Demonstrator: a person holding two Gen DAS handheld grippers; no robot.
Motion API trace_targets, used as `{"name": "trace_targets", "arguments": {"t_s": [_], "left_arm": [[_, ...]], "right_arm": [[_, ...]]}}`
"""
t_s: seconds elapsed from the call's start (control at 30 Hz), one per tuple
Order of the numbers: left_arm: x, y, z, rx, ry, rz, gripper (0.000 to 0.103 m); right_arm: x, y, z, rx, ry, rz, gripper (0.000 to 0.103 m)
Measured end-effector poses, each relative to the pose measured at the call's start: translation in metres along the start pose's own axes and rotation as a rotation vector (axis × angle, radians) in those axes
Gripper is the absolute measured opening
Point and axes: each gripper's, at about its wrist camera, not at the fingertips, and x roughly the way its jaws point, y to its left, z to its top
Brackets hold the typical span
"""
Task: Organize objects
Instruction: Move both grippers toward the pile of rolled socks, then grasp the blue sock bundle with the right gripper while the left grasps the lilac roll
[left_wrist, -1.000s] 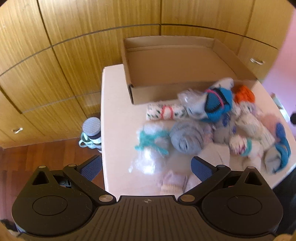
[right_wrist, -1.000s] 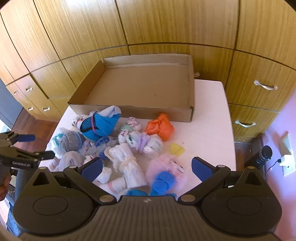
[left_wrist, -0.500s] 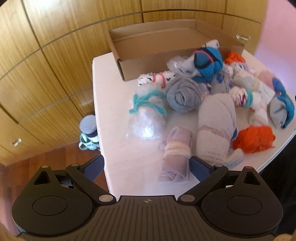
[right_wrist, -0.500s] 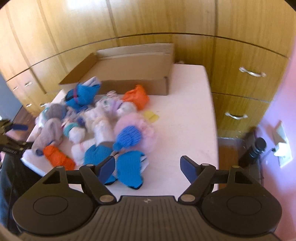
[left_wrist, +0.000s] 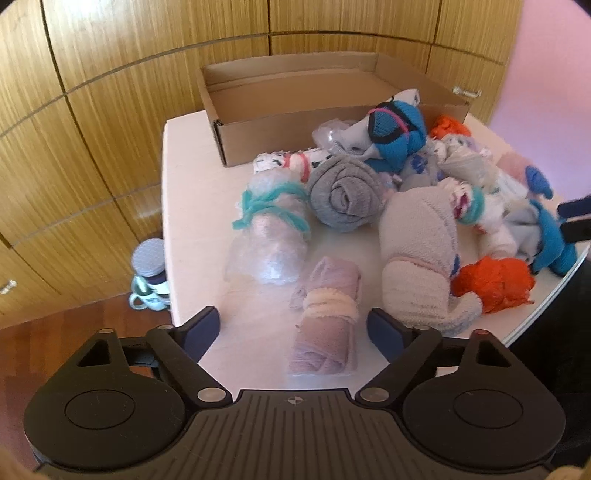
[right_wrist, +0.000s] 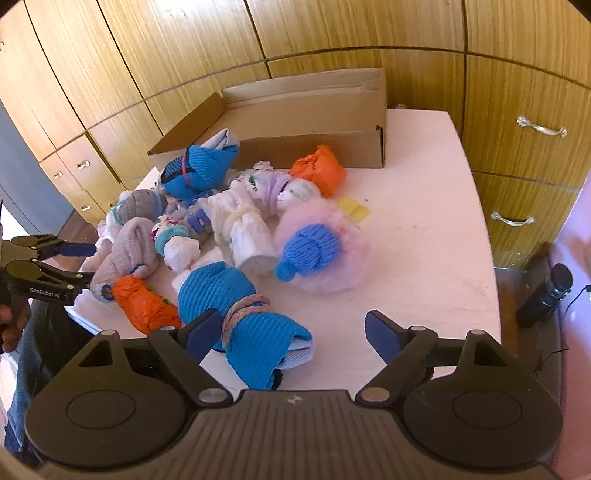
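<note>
both grippers have dropped low over the near edge of the table (right_wrist: 424, 258) in the last second. a second ago each camera looked down from higher up and farther forward, with the cardboard box (left_wrist: 295, 110) filling the middle of the view. now the box sits at the back and the nearest bundles fill the foreground.

the left gripper (left_wrist: 293, 328) is wide open and holds nothing. the lilac sock roll (left_wrist: 327, 325) with its cream band now lies between its fingers, closer to the right finger, and touches neither as far as i can tell. half a second ago that roll lay a little ahead of the fingertips.

the right gripper (right_wrist: 293, 330) is also wide open and empty. the bright blue sock roll (right_wrist: 247, 317), tied with a twisted cord, now sits right against its left finger, with a broad gap of bare table before the right finger. a second ago this roll was hardly in view.

the box looks empty in both views, and every bundle, among them the grey rolled sock (left_wrist: 345, 195), the orange bundle (left_wrist: 495, 284) and the fluffy pink bundle (right_wrist: 325, 251), lies loose on the table in front of it.

so, in my judgement, sorting has not started. each gripper seems lined up on its first pick, and the right one is off centre.
</note>
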Motion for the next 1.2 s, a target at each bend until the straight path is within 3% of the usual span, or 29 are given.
{"name": "trace_targets", "arguments": {"t_s": [0.2,0.4,0.6,0.73,0.83,0.97,1.2], "left_arm": [[-0.005,-0.008,-0.002,0.027,-0.027,-0.027,0.064],[-0.008,-0.009,-0.002,0.026,-0.03,-0.041,0.05],[-0.009,-0.011,-0.004,0.039,-0.034,-0.041,0.048],[-0.009,-0.013,-0.005,0.044,-0.036,-0.047,0.043],[-0.01,-0.013,-0.006,0.046,-0.038,-0.054,0.034],[-0.012,-0.014,-0.007,0.048,-0.034,-0.068,0.032],[-0.018,-0.013,-0.001,0.038,-0.047,-0.086,0.032]], "right_arm": [[-0.004,0.004,-0.002,-0.016,-0.023,0.033,0.062],[-0.011,0.01,-0.001,-0.046,-0.056,0.076,0.061],[0.0,0.025,-0.001,-0.16,-0.025,0.091,0.065],[0.011,0.034,-0.005,-0.226,0.006,0.049,0.057],[0.011,0.034,-0.008,-0.228,0.006,0.06,0.051],[0.006,0.031,-0.008,-0.215,0.006,0.073,0.044],[-0.007,0.033,0.0,-0.196,-0.025,0.084,0.043]]}}
